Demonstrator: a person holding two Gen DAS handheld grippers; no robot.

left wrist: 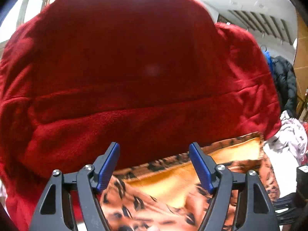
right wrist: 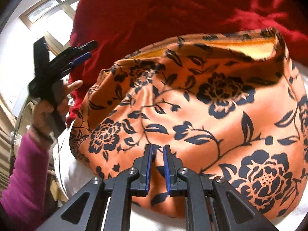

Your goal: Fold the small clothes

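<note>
The orange flowered cloth (right wrist: pixel 202 115) is spread over a white surface (right wrist: pixel 80 175), which cannot be told for a bed or a worktop. A red garment (right wrist: pixel 154 7) is bunched at its far edge.

The right tongs (right wrist: pixel 157 152) are seen low over the cloth's near hem, jaws nearly shut. A pinch of the orange fabric appears to be held between the pads, though the fold is partly hidden there, so the grip is judged rather than plainly seen.

The left tongs (left wrist: pixel 154 154) are held with jaws wide apart and nothing between them. In the right wrist view they are carried up at the left side of the cloth, off its surface, by a hand (right wrist: pixel 48 105) in a magenta sleeve (right wrist: pixel 25 173).

From the left tongs the cloth lies below and ahead, the red garment straight beyond. The cloth's long axis is taken to run across the right view, side to side. Its left end is nearer the left tongs, so that end would likely be theirs.
</note>
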